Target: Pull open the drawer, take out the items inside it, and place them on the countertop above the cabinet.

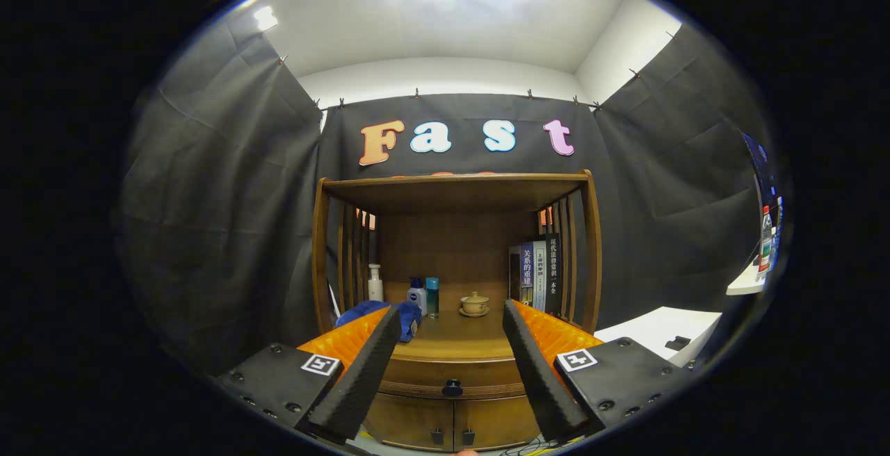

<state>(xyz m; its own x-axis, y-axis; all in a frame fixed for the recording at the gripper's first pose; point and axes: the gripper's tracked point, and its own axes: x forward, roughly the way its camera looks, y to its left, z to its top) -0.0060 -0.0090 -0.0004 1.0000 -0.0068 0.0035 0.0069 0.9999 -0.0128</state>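
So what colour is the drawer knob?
Black, seen in the gripper view: the drawer knob sits between the open gripper fingers.

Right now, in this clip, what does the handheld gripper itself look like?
The gripper has two long fingers faced with dark, rough-textured foam pads, backed by ribbed orange plastic. Each finger rides on a flat black block fastened with round screws and bearing a small square black-and-white marker tag.

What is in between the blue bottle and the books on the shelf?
In the gripper view, a small teacup on its saucer sits between the blue bottle and the books. The gripper has its jaws open.
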